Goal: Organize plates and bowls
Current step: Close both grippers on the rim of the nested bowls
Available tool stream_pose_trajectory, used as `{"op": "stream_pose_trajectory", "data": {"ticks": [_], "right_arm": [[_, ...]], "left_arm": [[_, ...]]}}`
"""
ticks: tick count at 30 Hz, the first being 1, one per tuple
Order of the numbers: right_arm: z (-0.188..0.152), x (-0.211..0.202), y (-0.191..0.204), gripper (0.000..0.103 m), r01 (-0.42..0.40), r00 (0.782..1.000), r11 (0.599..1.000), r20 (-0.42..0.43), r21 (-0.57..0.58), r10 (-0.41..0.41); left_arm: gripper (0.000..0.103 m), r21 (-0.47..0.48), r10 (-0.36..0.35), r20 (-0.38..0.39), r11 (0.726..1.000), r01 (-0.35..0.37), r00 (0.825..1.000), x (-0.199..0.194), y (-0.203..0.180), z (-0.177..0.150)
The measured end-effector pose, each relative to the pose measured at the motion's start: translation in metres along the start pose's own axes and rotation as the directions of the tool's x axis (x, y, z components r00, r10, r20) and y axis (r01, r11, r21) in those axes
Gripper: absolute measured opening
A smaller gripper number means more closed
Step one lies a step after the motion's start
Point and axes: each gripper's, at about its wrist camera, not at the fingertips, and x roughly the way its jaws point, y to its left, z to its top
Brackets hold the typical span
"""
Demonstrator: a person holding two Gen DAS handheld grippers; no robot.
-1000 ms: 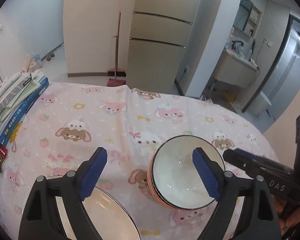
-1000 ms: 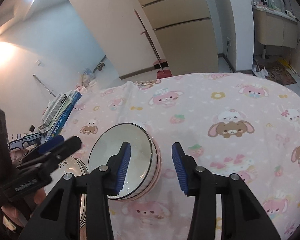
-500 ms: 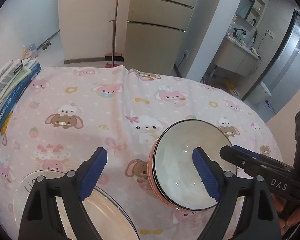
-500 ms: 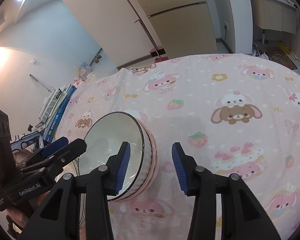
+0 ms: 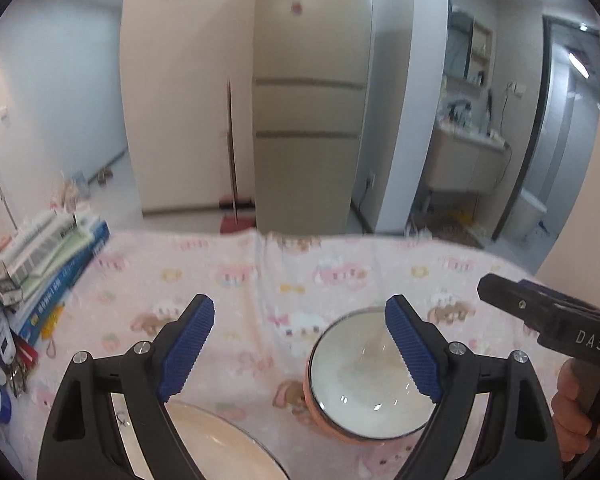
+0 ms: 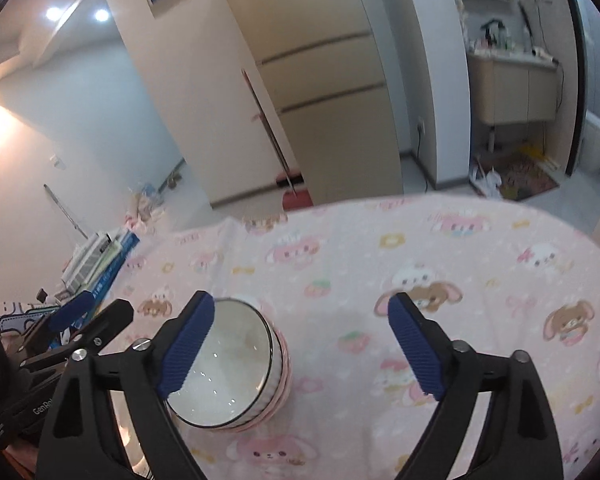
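Note:
A white bowl with a dark rim sits nested on top of pink bowls (image 5: pixel 364 392) on the pink cartoon tablecloth (image 5: pixel 260 280). A white plate (image 5: pixel 212 440) lies at the near left, partly hidden by my left gripper's fingers. My left gripper (image 5: pixel 300 304) hangs open above the cloth, its right finger overlapping the bowl stack in view, nothing between its pads. My right gripper (image 6: pixel 300 298) is opening wide with nothing between its jaws; the bowl stack (image 6: pixel 228 368) stands apart behind its left finger.
Books and boxes (image 5: pixel 48 264) are piled at the table's left edge, with small clutter below them. The right gripper's body (image 5: pixel 560 328) and a hand reach in from the right. Fridge, broom and a washroom doorway lie beyond the table's far edge.
The right gripper's jaws, which straddled the bowl stack's right wall, have spread wide. Both cameras have tilted up and drawn back, so the bowls look smaller and lower.

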Motion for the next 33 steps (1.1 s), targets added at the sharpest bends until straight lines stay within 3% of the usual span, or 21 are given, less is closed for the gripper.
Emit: {"op": "stream_pose_trajectory", "data": {"ticks": [3, 4, 5, 9, 14, 18, 20, 21, 26, 28, 30, 33], "right_arm": [[0.005, -0.019, 0.004, 0.103, 0.001, 0.995, 0.999, 0.104, -0.036, 0.003], [0.005, -0.026, 0.006, 0.103, 0.019, 0.989, 0.998, 0.148, -0.057, -0.011], [0.005, -0.031, 0.009, 0.103, 0.039, 0.983, 0.996, 0.18, -0.076, -0.024], [0.007, -0.048, 0.019, 0.103, 0.088, 0.957, 0.984, 0.286, -0.156, -0.04], [0.012, -0.054, 0.03, 0.103, 0.14, 0.953, 0.962, 0.294, -0.233, -0.067], [0.014, -0.062, 0.031, 0.101, 0.187, 0.937, 0.958, 0.333, -0.217, -0.107], [0.016, -0.061, 0.028, 0.101, 0.175, 0.944, 0.963, 0.313, -0.204, -0.105], [0.018, -0.058, 0.029, 0.101, 0.188, 0.948, 0.959, 0.294, -0.211, -0.121], [0.015, -0.052, 0.039, 0.101, 0.258, 0.938, 0.925, 0.304, -0.281, -0.169], [0.014, -0.05, 0.038, 0.101, 0.214, 0.951, 0.937, 0.277, -0.276, -0.136], [0.012, -0.048, 0.036, 0.101, 0.144, 0.967, 0.947, 0.245, -0.287, -0.072], [0.009, -0.035, 0.034, 0.101, 0.015, 0.996, 0.955, 0.093, -0.296, 0.014]], "left_arm": [[0.095, -0.075, -0.009, 0.137, 0.997, 0.02, 0.991, -0.02, 0.008, 0.003], [0.103, -0.088, -0.013, 0.165, 0.996, 0.028, 0.986, -0.024, 0.01, 0.004], [0.103, -0.098, -0.014, 0.195, 0.995, 0.034, 0.981, -0.029, 0.012, 0.004], [0.103, -0.092, 0.003, 0.233, 0.996, 0.019, 0.973, -0.039, 0.016, 0.009], [0.103, -0.044, 0.035, 0.324, 0.999, -0.022, 0.946, -0.051, 0.012, 0.01], [0.103, 0.038, 0.086, 0.327, 0.994, -0.104, 0.941, -0.055, -0.002, 0.011], [0.103, 0.053, 0.104, 0.325, 0.99, -0.127, 0.94, -0.056, -0.006, 0.01], [0.103, 0.067, 0.077, 0.324, 0.992, -0.104, 0.943, -0.057, -0.006, 0.01], [0.102, 0.039, 0.087, 0.364, 0.993, -0.109, 0.927, -0.073, -0.008, 0.01], [0.102, 0.061, 0.103, 0.355, 0.989, -0.133, 0.929, -0.076, -0.012, 0.011], [0.102, 0.067, 0.109, 0.313, 0.988, -0.137, 0.943, -0.075, -0.014, 0.013], [0.102, 0.043, 0.052, 0.219, 0.997, -0.063, 0.974, -0.067, -0.01, 0.015]]}}
